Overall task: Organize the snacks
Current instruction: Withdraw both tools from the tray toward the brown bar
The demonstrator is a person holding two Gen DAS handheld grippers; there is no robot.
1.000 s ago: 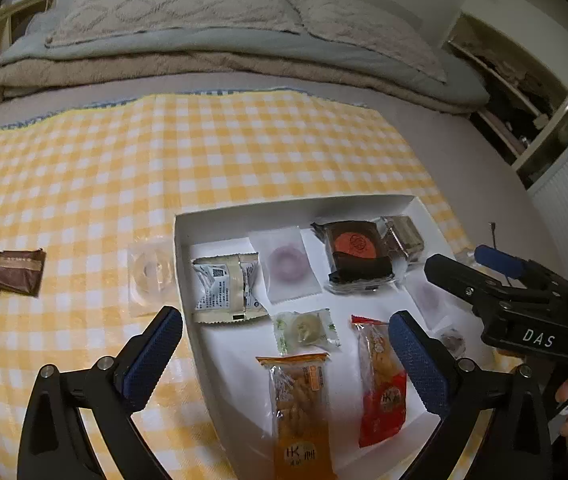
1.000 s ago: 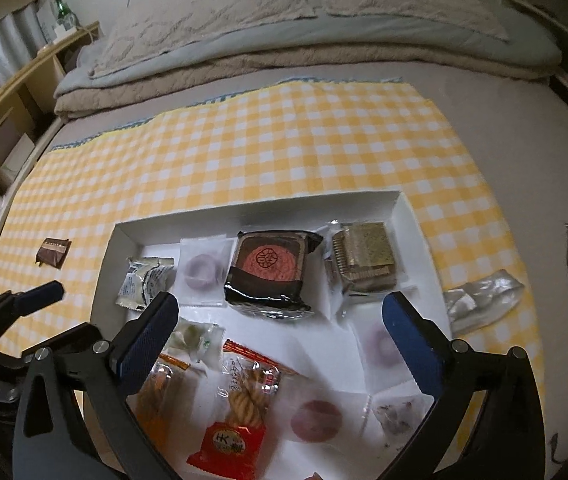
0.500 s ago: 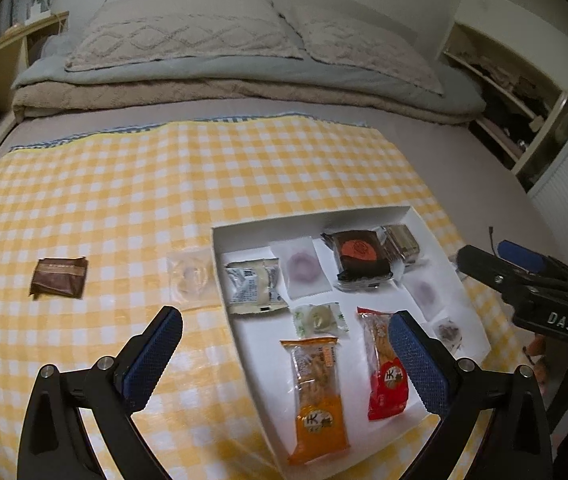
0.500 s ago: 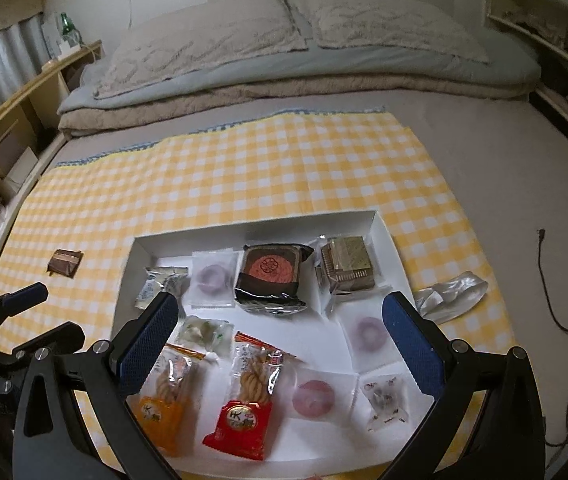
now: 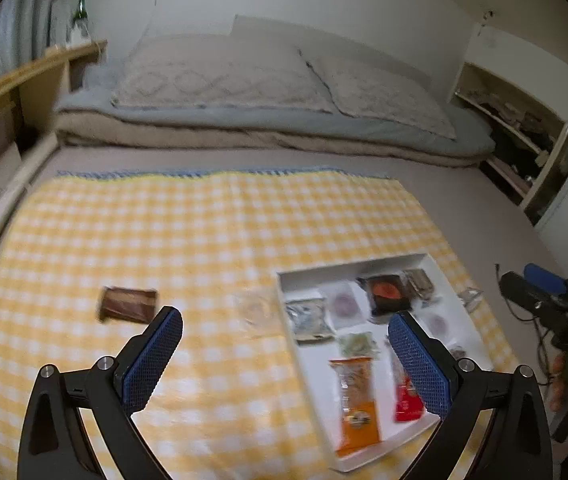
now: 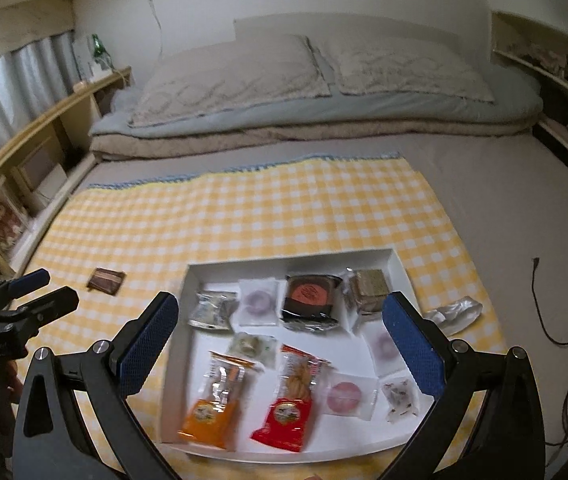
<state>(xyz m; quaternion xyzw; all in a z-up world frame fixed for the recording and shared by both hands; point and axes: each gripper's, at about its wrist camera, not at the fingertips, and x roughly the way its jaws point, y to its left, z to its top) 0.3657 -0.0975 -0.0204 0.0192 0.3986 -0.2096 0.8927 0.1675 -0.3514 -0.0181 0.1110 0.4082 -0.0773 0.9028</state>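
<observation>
A white tray [image 6: 296, 260] [image 5: 312, 392] lies on a yellow checked cloth [image 6: 284, 204] and holds several wrapped snacks: an orange packet [image 6: 210, 406], a red packet [image 6: 290, 404] and a dark cake with a red top [image 6: 310, 294]. A brown wrapped snack [image 5: 127, 305] [image 6: 105, 280] lies on the cloth left of the tray. A clear packet [image 5: 253, 307] sits just outside the tray's left wall. A silver wrapper [image 6: 454, 310] lies right of the tray. My left gripper [image 5: 284, 364] is open above the cloth, empty. My right gripper [image 6: 280, 344] hangs open over the tray, holding nothing.
Folded bedding and pillows [image 6: 308, 80] lie behind the cloth. A wooden shelf unit [image 6: 24, 152] runs along the left. Shelves [image 5: 516, 136] stand at the right. A dark cable [image 6: 564, 320] trails on the floor right of the cloth.
Both grippers have drawn back and risen, so the tray looks smaller and more of the room shows. The left view has swung left. Both stay open and empty.
</observation>
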